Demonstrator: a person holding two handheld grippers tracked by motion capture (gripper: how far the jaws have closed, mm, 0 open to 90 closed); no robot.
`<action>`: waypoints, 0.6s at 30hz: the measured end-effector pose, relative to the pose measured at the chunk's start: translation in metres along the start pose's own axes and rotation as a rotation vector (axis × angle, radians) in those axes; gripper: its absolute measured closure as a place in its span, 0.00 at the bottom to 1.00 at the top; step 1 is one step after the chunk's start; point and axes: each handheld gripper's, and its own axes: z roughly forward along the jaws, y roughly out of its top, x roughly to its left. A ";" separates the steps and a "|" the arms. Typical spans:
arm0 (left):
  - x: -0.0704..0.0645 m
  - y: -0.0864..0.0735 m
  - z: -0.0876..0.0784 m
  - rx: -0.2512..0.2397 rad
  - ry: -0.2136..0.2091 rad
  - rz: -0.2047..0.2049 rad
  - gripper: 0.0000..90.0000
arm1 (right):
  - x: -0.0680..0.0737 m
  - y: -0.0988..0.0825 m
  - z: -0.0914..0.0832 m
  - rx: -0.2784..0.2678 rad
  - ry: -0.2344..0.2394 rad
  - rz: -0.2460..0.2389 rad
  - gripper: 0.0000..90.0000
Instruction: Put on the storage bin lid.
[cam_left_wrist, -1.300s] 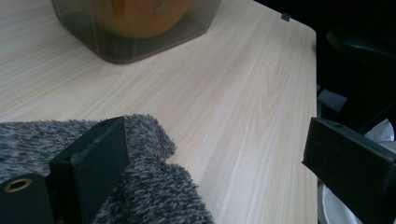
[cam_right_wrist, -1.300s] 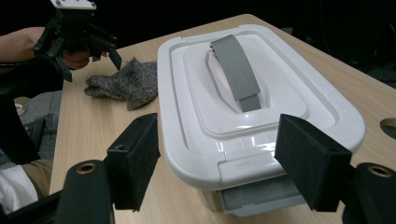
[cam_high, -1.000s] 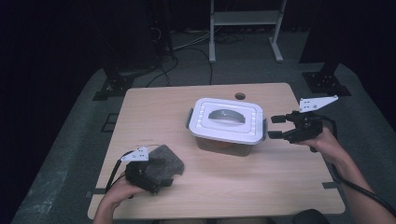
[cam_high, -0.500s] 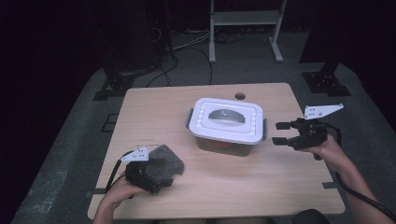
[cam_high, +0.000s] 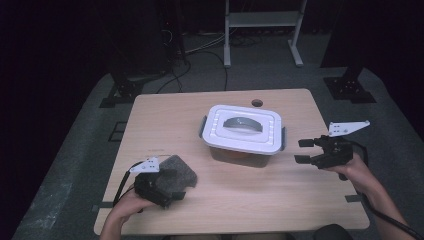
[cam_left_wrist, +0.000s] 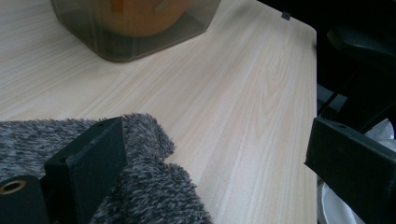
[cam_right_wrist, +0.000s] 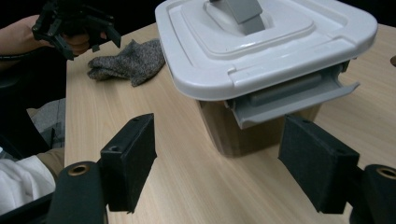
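Observation:
A clear box with a white lid (cam_high: 243, 129) and a grey handle stands mid-table. Through its wall (cam_left_wrist: 135, 28) something orange shows. My right gripper (cam_high: 301, 151) hovers open just right of the box, its jaws pointing at the grey side latch (cam_right_wrist: 289, 95), which hangs ahead of my right gripper (cam_right_wrist: 219, 140) without touching it. A grey fuzzy cloth (cam_high: 176, 172) lies at the table's front left. My left gripper (cam_high: 175, 189) rests on it, open. One jaw of my left gripper (cam_left_wrist: 217, 140) sits over the cloth (cam_left_wrist: 149, 186); the other stands far off to the side.
The wooden table (cam_high: 280, 200) has a small round hole (cam_high: 257, 103) behind the box. Its right edge (cam_left_wrist: 314, 93) is close past the left gripper's far jaw. Stand legs and cables lie on the dark floor behind.
My right gripper has sunk and drawn nearer the table's front, staying open beside the box. The left hand and the cloth have not moved.

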 end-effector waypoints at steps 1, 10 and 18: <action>0.000 0.000 0.000 0.000 0.000 0.000 0.05 | 0.000 -0.001 0.000 -0.001 0.002 0.004 0.29; -0.001 0.000 0.001 0.004 -0.002 0.001 0.05 | 0.004 -0.022 0.000 -0.006 0.005 0.036 0.28; -0.002 0.001 0.001 0.005 -0.002 0.008 0.05 | 0.008 -0.036 -0.001 -0.014 0.001 0.053 0.28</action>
